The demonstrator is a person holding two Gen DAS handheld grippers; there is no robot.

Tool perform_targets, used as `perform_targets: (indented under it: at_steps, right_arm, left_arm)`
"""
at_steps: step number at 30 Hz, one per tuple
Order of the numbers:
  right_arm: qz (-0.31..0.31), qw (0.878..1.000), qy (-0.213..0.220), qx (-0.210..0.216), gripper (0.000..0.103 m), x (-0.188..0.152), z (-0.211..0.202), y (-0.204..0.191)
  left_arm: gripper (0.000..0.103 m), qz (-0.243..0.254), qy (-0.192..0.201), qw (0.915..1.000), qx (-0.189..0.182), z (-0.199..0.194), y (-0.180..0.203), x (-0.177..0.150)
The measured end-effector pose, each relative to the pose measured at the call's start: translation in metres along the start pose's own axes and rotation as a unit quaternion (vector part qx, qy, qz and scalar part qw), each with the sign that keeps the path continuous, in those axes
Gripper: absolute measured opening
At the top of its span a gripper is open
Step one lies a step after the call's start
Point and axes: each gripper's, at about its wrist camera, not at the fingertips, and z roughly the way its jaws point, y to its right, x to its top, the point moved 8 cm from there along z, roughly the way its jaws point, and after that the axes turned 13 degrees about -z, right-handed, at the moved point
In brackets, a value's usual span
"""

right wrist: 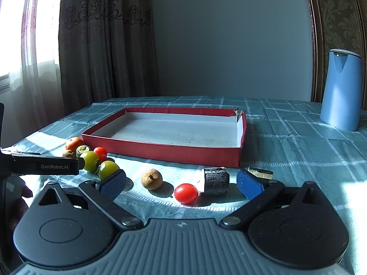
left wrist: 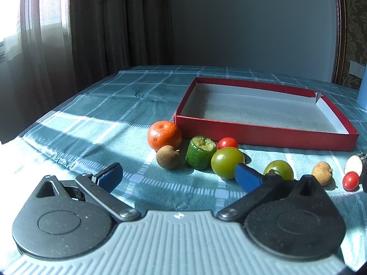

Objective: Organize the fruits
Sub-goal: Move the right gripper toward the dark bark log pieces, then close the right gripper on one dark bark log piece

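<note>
Nearest each camera, the left tool (left wrist: 179, 175) and the right tool (right wrist: 181, 184) both hang low over the tabletop (left wrist: 91, 123) with their blue-padded jaws spread wide and nothing between them, so each looks released and ready to close on a piece. The right tool sits closest to a small glossy red cherry tomato (right wrist: 186, 193), which lies just beside a dark-skinned cut chunk of vegetable (right wrist: 216, 181); a round brown longan-like fruit (right wrist: 151, 179) rests a little to the left, and this near cluster seems the natural first pick for that side. Ahead of the left tool lies a tighter group: a large smooth green tomato (left wrist: 227, 162) near its right pad, a second green tomato (left wrist: 278, 169) partly behind that pad, a short green hollowed cucumber stub (left wrist: 201, 152) standing upright, a second brown longan-like fruit (left wrist: 168, 157), another red cherry tomato (left wrist: 227, 143) and a bright orange mandarin (left wrist: 164, 135). All the produce lines up along the front wall of the shallow red cardboard box lid with a white inside (right wrist: 160, 147), which holds nothing yet and likely serves as the destination, placed just behind for short lifts. Farthest, a tall pale blue kettle (right wrist: 340, 89) stands well apart at the right.
</note>
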Motion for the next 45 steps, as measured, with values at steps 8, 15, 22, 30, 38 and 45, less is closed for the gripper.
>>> perform_targets:
  at_steps: [8,15,22,30,38,45]
  right_arm:
    - [0.0,1.0,-0.008,0.001,0.103,-0.002,0.004,-0.001]
    - [0.01,1.0,-0.003,0.003,0.103,-0.004,0.001,0.002]
    - [0.008,1.0,0.007,0.005,0.103,-0.002,-0.004,0.003]
    - [0.005,1.0,-0.003,-0.026,0.103,-0.016,-0.026,0.044]
    - [0.018,1.0,-0.013,-0.015,0.103,-0.014,-0.013,0.067]
    - [0.001,1.0,-0.016,-0.017,0.086,-0.012,-0.002,0.069]
  left_arm:
    - [0.103,0.0,0.001,1.0,0.001,0.0,0.0,0.0]
    - [0.103,0.0,0.001,1.0,0.001,0.0,0.0,0.0]
    - [0.103,-0.001,0.0,1.0,0.001,0.0,0.0,0.0]
    - [0.103,-0.004,0.003,1.0,-0.006,-0.002,-0.001,-0.001]
    - [0.103,-0.004,-0.001,1.0,-0.008,-0.001,-0.001,-0.001]
    - [0.103,-0.005,-0.001,0.9999,-0.013,0.0,-0.001,0.0]
